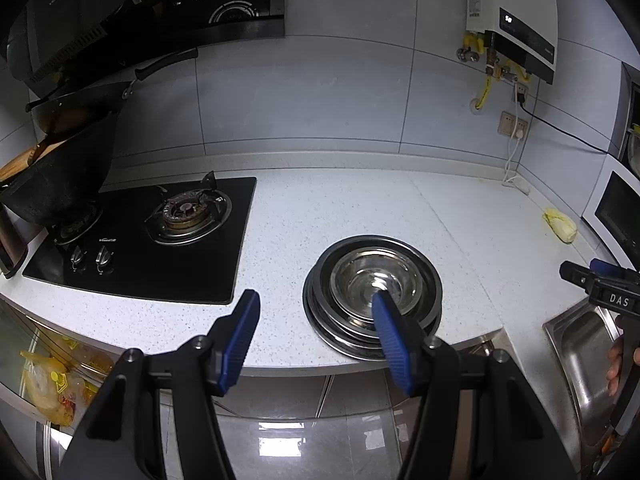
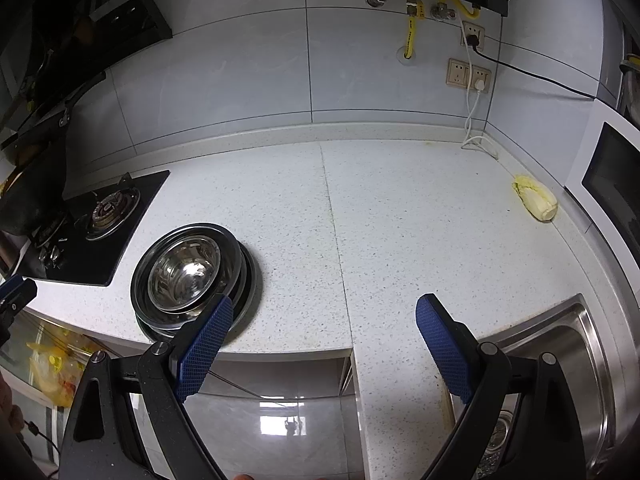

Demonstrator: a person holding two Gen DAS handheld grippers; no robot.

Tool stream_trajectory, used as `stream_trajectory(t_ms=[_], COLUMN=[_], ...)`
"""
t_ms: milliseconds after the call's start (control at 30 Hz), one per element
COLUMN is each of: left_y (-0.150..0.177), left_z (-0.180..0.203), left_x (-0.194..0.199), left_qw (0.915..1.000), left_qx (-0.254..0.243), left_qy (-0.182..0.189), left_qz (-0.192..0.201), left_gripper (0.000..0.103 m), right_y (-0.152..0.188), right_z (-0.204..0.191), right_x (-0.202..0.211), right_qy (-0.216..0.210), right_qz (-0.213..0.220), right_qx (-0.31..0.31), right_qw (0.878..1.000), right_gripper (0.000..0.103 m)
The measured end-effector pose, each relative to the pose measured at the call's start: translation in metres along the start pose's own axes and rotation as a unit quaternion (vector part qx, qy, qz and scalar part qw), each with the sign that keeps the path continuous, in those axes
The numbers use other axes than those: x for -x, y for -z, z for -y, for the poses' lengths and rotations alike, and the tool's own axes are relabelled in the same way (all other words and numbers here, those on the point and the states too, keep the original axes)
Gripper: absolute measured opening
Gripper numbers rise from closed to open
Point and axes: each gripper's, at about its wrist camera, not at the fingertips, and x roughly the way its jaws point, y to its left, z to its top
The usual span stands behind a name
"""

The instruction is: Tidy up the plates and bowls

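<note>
In the left wrist view, the left hand-held gripper [image 1: 316,300] stands with its blue pads spread wide and nothing between them, held over the front edge of a white speckled counter [image 1: 320,208]. A stack of steel plates [image 1: 344,336] sits near that edge at about 5 o'clock from the picture's centre, with a steel bowl [image 1: 374,286] nested on top; the right pad overlaps the stack's near rim in the picture, though whether it touches cannot be told. At 9 o'clock a black gas hob [image 1: 160,248] is set into the counter, with a dark pot [image 1: 56,192] on its left burner and a wok [image 1: 76,110] above. The wall is pale grey tile, with a range hood [image 1: 224,4] at 11 o'clock and a water heater [image 1: 516,16] at 1 o'clock. A piece of cabbage [image 1: 560,226] lies at 3 o'clock beside a white oven [image 1: 616,216]. A steel sink [image 1: 580,344] shows at 4 o'clock, with the right hand-held gripper [image 1: 576,274] above it. In the right wrist view, the right hand-held gripper [image 2: 324,308] is likewise spread wide and empty. The plates [image 2: 244,280] and bowl [image 2: 184,274] lie at 8 o'clock, just behind the left pad. The hob [image 2: 100,220] is at 9 o'clock, the cabbage [image 2: 536,202] at 3 o'clock, the sink [image 2: 576,344] at 4 o'clock, and wall sockets [image 2: 468,74] at 1 o'clock above the counter [image 2: 400,220].
</note>
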Motion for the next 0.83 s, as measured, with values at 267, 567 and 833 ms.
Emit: stream_trajectory(t_ms=[267, 567, 833], left_y=[-0.001, 0.0, 0.0], left_z=[0.001, -0.003, -0.001], left_x=[0.01, 0.015, 0.017], left_qw=[0.9993, 0.9989, 0.9989], left_qx=[-0.002, 0.011, 0.011], left_qy=[-0.022, -0.019, -0.015], left_qz=[0.029, 0.042, 0.043], left_gripper=[0.057, 0.057, 0.057], right_y=[0.0, 0.0, 0.001], right_z=[-0.002, -0.005, -0.006], right_x=[0.001, 0.002, 0.003], right_qy=[-0.001, -0.001, 0.0], right_qz=[0.002, 0.003, 0.004], right_qx=[0.007, 0.011, 0.01], right_qw=[1.0, 1.0, 1.0], right_gripper=[0.09, 0.09, 0.09])
